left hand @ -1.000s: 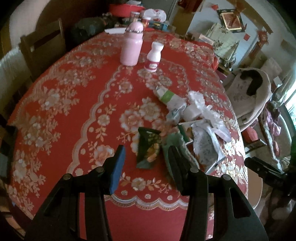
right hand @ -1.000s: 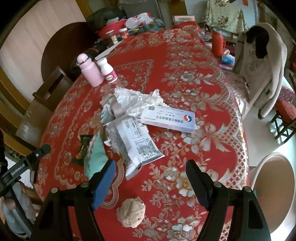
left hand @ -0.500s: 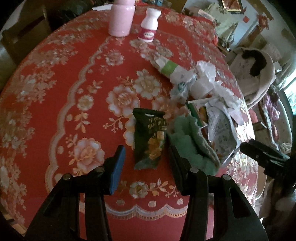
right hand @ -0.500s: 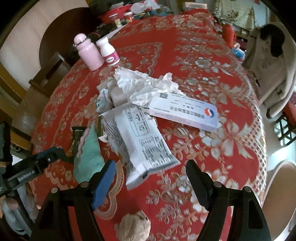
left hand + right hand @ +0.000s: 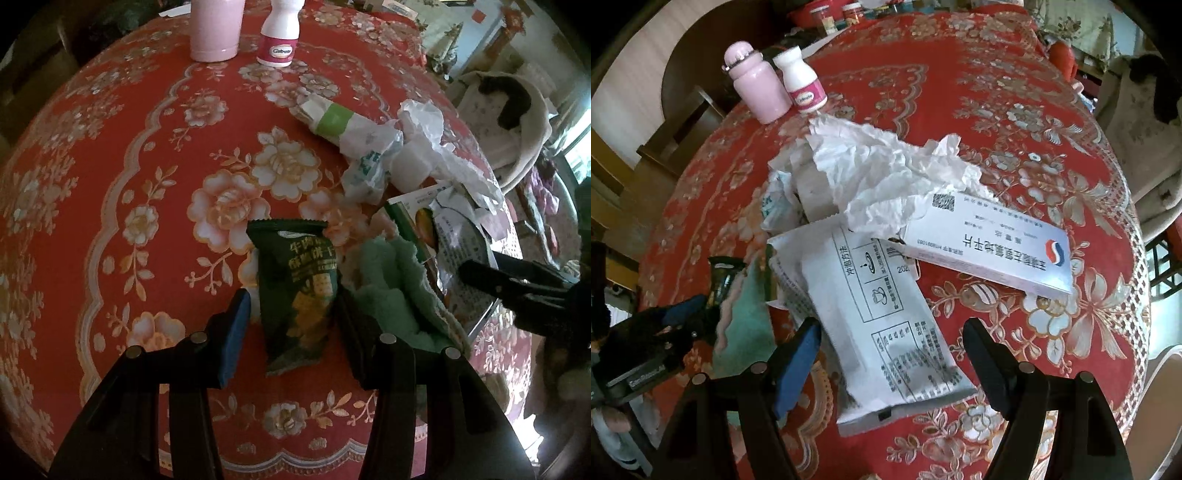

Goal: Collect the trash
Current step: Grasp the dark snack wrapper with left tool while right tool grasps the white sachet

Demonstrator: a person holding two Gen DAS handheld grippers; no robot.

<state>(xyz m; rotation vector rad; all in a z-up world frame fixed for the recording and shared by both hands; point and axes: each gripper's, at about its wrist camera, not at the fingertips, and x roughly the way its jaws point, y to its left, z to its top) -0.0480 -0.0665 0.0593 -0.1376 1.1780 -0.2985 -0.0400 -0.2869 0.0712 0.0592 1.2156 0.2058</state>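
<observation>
Both hands have dropped toward the red flowered tablecloth [image 5: 110, 177] over the last second, and the litter heap near its edge now fills each wrist view where it sat small and far a moment ago. That reads to me as two pickups being lined up at once; nothing has been lifted yet.

The biggest piece is the white printed pouch [image 5: 886, 332]. It lies flat and slanting toward the near edge, its far end tucked under the crumpled white paper [image 5: 886, 173] and the long white box [image 5: 990, 251]. The right gripper [image 5: 890, 350] has come down astride it: jaws wide apart, one on either side of the pouch's near half, with a clear gap to each pad, so it grips nothing.

Left of the pouch lies a rumpled green cloth [image 5: 399, 306], and just left of that the dark green snack packet [image 5: 299, 291]. The left gripper [image 5: 291, 325] has closed in on this one. Its jaws, roughly half open and unchanged in width, bracket the packet's lower half; the right pad looks to be brushing the packet's edge, the blue left pad stands clear. Not a hold yet.

The pink bottle [image 5: 216, 29] and white pill bottle [image 5: 279, 37] stand upright at the far side, well apart from the heap.
</observation>
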